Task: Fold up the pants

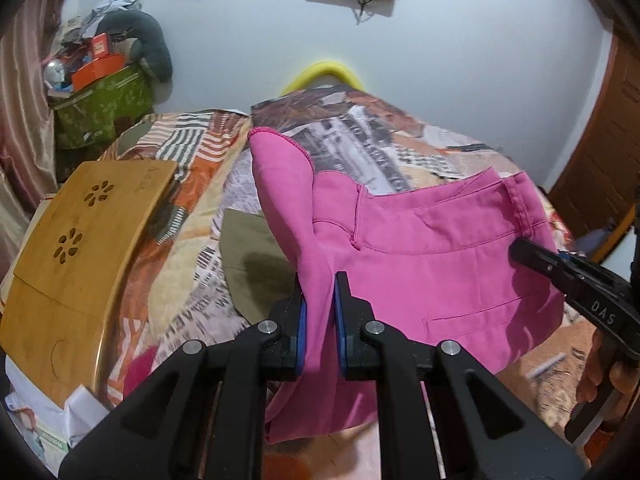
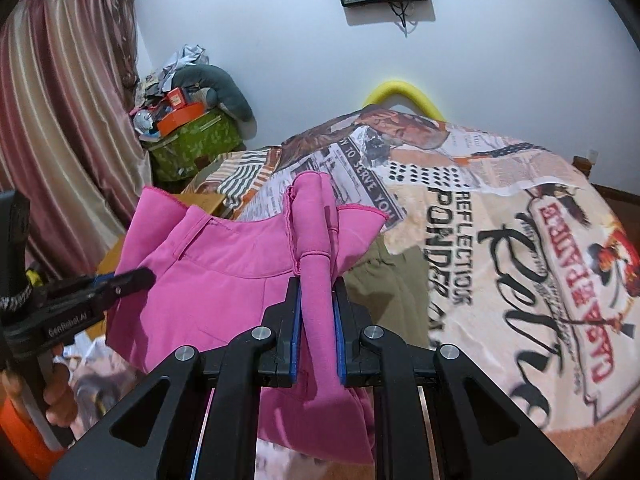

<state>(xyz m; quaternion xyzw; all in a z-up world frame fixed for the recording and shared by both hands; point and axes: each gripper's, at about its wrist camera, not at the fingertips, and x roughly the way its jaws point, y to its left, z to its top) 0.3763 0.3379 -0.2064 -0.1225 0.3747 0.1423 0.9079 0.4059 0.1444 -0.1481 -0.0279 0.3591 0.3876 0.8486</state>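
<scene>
The pink pants [image 1: 432,256] hang lifted above the bed, held between both grippers. My left gripper [image 1: 320,300] is shut on a bunched fold of the pink fabric, with a hemmed leg end sticking up beyond it. My right gripper [image 2: 318,304] is shut on another rolled fold of the pants [image 2: 224,256]. The right gripper also shows at the right of the left wrist view [image 1: 520,250], against the waistband. The left gripper shows at the left of the right wrist view [image 2: 144,278], against the waistband side. Part of the pants droops below both grippers.
The bed carries a newspaper-print cover [image 2: 500,240] with an olive garment [image 1: 256,264] lying on it under the pants. A wooden lap tray [image 1: 80,248] lies at the left. A green box piled with clutter [image 1: 104,104] stands by the curtain [image 2: 60,128].
</scene>
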